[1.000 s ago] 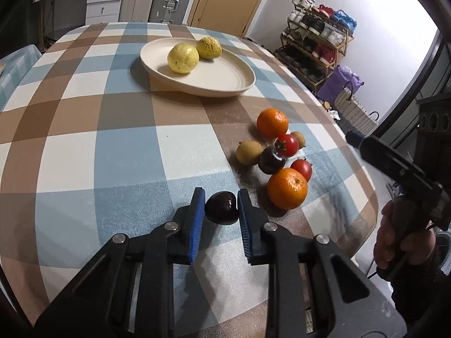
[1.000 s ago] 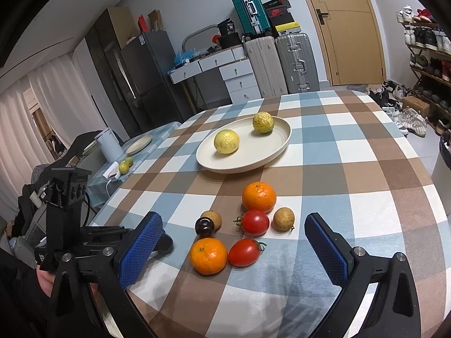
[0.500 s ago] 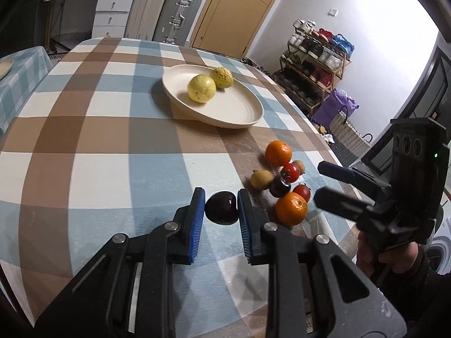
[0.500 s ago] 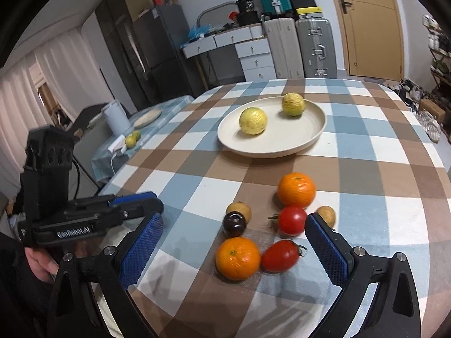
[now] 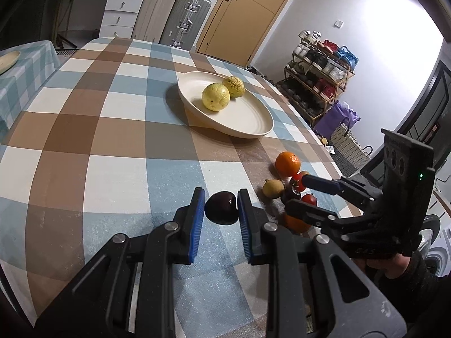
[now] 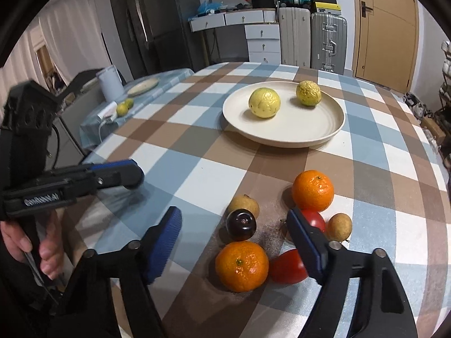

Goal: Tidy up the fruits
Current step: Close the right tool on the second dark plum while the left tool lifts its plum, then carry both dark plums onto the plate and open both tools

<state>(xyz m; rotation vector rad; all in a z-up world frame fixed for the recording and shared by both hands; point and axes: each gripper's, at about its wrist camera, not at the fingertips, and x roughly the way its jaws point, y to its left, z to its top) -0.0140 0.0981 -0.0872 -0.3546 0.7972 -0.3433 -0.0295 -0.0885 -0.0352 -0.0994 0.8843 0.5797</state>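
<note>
My left gripper (image 5: 220,207) is shut on a dark plum (image 5: 220,208) and holds it above the checked table. A cream plate (image 5: 248,124) farther back holds two yellow fruits (image 5: 215,96). My right gripper (image 6: 234,225) is open and hangs over a cluster of fruit: two oranges (image 6: 241,266), two red tomatoes (image 6: 289,266), a dark plum (image 6: 241,224) and two small brown fruits (image 6: 243,204). The plate also shows in the right wrist view (image 6: 284,138). The right gripper shows in the left wrist view (image 5: 298,194), and the left gripper in the right wrist view (image 6: 124,173).
The checked table (image 5: 84,152) ends close on the right, near a shoe rack (image 5: 321,76) and a basket (image 5: 346,146). A side table with a kettle (image 6: 108,83) and small green fruits (image 6: 122,108) stands at the left. Suitcases (image 6: 311,39) and drawers stand at the back.
My left gripper has risen and drawn back with the plum in it. My right gripper has come forward and down over the fruit cluster, still open.
</note>
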